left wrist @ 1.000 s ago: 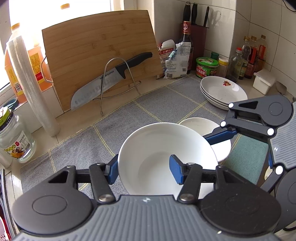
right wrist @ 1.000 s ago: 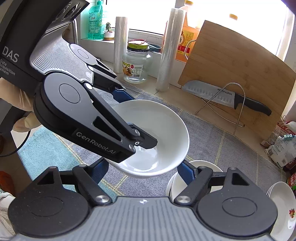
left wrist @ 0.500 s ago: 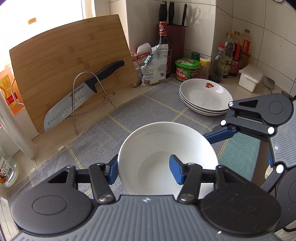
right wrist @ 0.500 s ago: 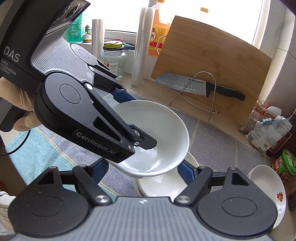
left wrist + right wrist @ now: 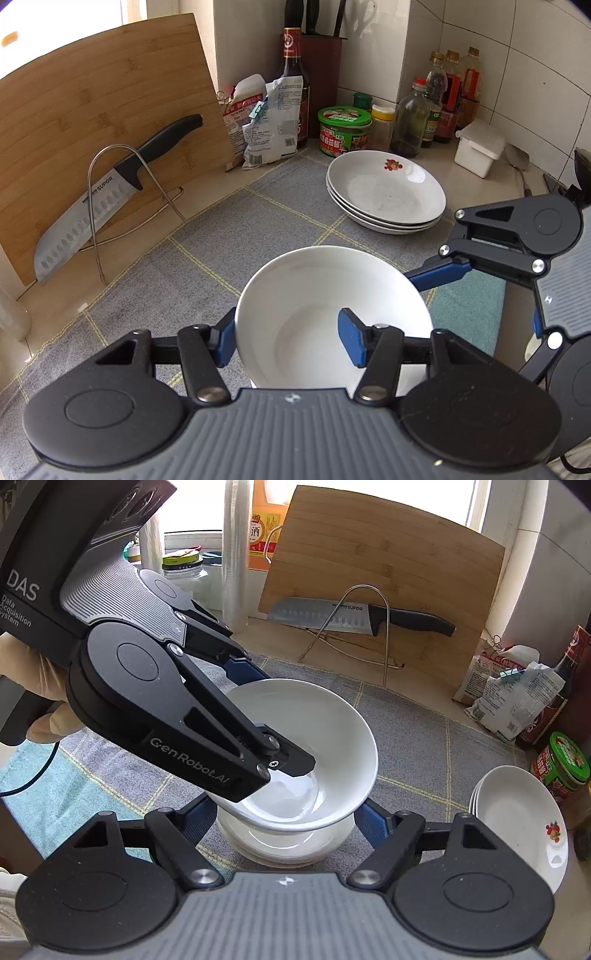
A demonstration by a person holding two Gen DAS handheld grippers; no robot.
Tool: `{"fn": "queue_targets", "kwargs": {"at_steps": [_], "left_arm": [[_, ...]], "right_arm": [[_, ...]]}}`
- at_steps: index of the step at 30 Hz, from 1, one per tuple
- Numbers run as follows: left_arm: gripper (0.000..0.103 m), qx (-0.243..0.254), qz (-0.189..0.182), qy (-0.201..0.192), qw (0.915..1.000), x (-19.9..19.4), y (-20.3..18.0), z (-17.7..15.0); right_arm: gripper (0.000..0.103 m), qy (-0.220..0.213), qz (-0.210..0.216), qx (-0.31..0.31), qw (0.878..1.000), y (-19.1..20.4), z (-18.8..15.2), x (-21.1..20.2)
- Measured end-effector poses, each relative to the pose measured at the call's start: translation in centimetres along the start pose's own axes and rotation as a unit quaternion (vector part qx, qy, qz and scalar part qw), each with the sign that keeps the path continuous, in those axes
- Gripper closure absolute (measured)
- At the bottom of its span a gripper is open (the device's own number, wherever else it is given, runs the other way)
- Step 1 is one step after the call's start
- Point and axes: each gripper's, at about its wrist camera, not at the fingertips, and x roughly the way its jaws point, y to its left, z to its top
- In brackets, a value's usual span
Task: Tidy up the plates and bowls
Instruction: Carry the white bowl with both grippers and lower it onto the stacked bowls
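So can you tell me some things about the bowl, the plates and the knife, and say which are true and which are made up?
1. The left gripper pinches the white bowl by its rim, one finger inside and one outside. True.
2. The bowl is full of soup. False: it is empty.
3. The plates by the jars sit in a stack, and the top one has a small red picture on it. True.
4. The knife lies flat on the grey mat. False: it leans against the wooden cutting board, behind a wire stand.
5. Another white bowl sits right under the held one. True.
6. The right gripper is squeezing a plate. False: it touches no plate.
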Motion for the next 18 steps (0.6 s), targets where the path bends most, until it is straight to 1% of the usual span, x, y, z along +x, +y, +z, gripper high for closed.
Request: {"fn": "queue_targets", "kwargs": {"at_steps": [6,18], "left_arm": [[0.048,-0.003,-0.008,0.011,0.9999,0.8,0.1,0.1],[0.048,-0.007,-0.014,0.021,0.9997,1.7,0.4,-0.2]], "right_arm": [[0.019,0.012,0.011,0.020,1.000,-0.7,-0.2,0.8],[0.018,0.025,0.019,0.031,0.999,-1.0,-0.2,1.5]]}}
